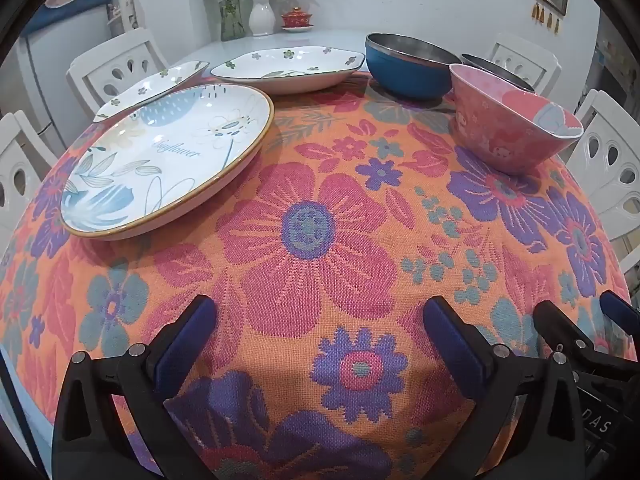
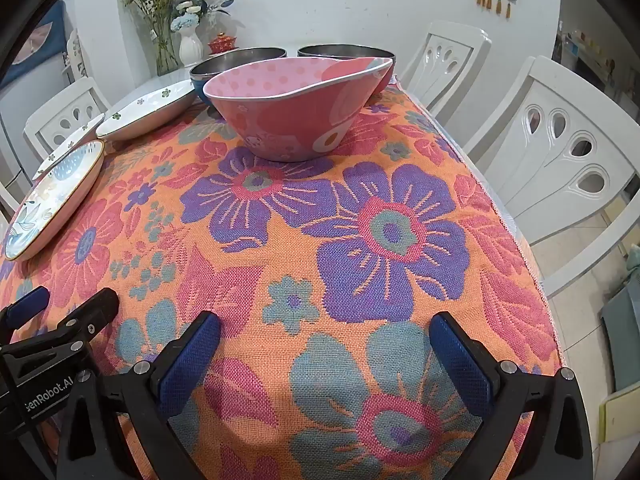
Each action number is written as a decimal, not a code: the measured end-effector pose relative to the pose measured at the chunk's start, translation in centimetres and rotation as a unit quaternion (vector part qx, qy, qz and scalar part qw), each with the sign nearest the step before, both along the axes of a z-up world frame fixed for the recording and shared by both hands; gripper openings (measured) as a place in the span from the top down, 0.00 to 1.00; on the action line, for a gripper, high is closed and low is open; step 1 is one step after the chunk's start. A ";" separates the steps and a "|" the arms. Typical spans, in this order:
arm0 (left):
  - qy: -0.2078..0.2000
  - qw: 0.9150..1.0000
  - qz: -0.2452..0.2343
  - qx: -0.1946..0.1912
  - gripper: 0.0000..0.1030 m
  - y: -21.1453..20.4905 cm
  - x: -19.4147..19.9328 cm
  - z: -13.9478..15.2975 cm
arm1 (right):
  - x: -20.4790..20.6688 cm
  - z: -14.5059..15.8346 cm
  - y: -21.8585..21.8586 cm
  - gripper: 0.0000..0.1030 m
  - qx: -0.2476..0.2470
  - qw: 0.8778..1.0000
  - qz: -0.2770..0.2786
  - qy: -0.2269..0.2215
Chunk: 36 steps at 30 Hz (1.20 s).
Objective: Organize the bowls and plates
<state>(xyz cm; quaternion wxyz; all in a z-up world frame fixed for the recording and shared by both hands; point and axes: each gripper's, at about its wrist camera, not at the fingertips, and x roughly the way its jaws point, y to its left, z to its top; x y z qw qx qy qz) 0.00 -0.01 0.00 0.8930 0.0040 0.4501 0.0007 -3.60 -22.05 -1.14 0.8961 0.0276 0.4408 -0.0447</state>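
Six pieces of tableware stand on the table (image 1: 320,240), none stacked. At the left lies a round plate (image 1: 168,156) with a brown rim and blue leaf and flower print; the script word "Sunflower" can be read across its face. Behind it sit two white dishes with small green flowers: a narrower one (image 1: 156,84) at the far left edge and a wider one (image 1: 290,68) toward the middle of the far side. To the right of these stands a blue bowl (image 1: 408,66) with a metal interior, and a second metal-lined bowl (image 1: 496,70) is partly hidden behind a pink patterned bowl (image 1: 512,128), which stands nearest on the right and has a slanted rim and a dotted interior. The left claw (image 1: 320,332) is fully spread, its blue pads (image 1: 184,344) apart over bare cloth, gripping and touching nothing. The right claw (image 2: 324,348) is likewise spread wide and empty, and the pink bowl lies well ahead of it. Both tools point steeply down toward the near part of the table and sit side by side; each appears at the edge of the other's view. Lettering "GenRobot.AI" is legible on the left tool's body in the right wrist view; partial letters "DAS" show on the right tool in the left wrist view. An orange tablecloth (image 2: 280,260) with pink, purple and teal flowers covers the table. White chairs (image 2: 560,152) surround it, and a white vase of flowers (image 1: 262,12) and a red lidded cup (image 1: 296,18) stand at the far end.
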 end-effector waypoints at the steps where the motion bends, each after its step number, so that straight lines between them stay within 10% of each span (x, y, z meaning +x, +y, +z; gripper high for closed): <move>1: 0.001 1.000 0.000 0.000 0.00 0.0 0.0 0.0 | 0.0 0.0 0.0 0.00 0.001 1.000 0.000 -0.001; 13: 0.113 0.989 -0.084 -0.035 0.01 1.5 0.2 1.3 | -0.4 0.5 -0.1 0.00 0.017 0.995 0.029 0.096; 20: 0.058 0.996 -0.036 -0.053 0.01 8.7 -2.3 7.3 | 1.3 1.7 1.8 0.00 0.041 0.973 -0.034 0.226; 27: -0.022 0.999 0.036 0.028 0.01 16.5 -3.1 14.9 | 2.6 11.5 12.9 0.00 0.057 0.989 0.014 0.136; 36: -0.086 0.995 0.041 -0.031 0.01 21.4 -4.5 18.9 | -0.1 21.9 24.1 0.00 0.001 0.997 0.029 -0.078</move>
